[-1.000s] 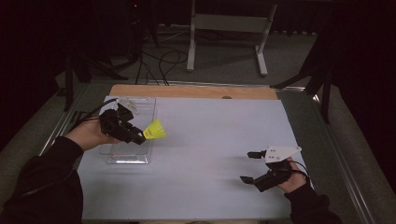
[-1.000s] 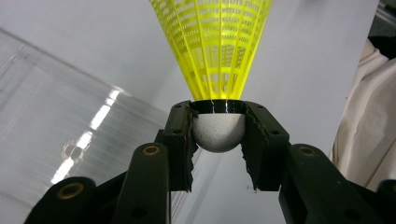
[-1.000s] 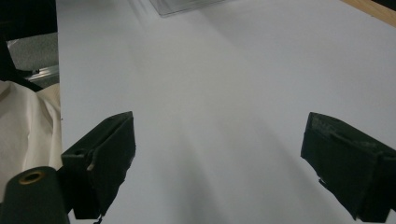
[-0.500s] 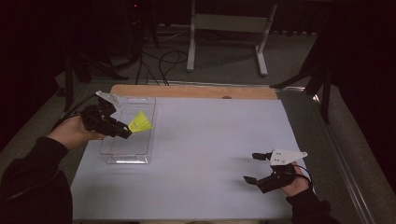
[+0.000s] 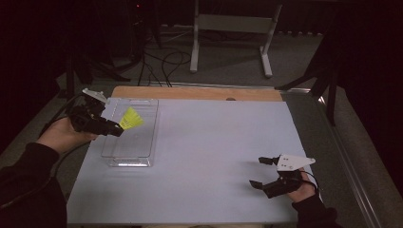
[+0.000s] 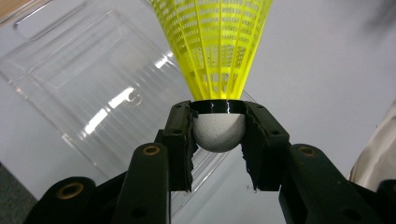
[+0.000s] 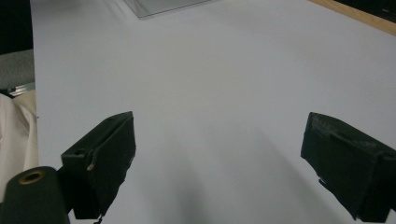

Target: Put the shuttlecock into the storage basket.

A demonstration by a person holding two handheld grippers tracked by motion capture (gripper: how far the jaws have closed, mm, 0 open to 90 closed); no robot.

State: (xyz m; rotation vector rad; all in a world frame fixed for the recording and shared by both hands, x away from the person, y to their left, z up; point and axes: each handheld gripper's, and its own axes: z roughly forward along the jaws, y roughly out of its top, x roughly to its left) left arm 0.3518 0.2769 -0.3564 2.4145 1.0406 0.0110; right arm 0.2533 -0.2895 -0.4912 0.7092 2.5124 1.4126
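A yellow shuttlecock point(image 5: 131, 118) point(image 6: 215, 56) with a white cork head is held over the clear plastic tray point(image 5: 142, 107) at the table's left. My left gripper point(image 5: 115, 130) point(image 6: 217, 140) is shut on the cork head, the skirt pointing away to the right in the high view. The tray point(image 6: 84, 88) lies just below it in the left gripper view. Near the front right of the table my right gripper point(image 5: 259, 172) point(image 7: 219, 154) stands open, with nothing between its jaws, just above the white tabletop.
The white tabletop point(image 5: 214, 142) has a wooden strip point(image 5: 190, 92) along its far edge. Beyond it stand a metal stand point(image 5: 233, 23) and cables on the floor. A corner of the tray point(image 7: 159, 7) lies far ahead in the right gripper view.
My left gripper has carried the shuttlecock leftward and slightly away, from the tray's right side to over its left part. The right gripper has hardly moved.
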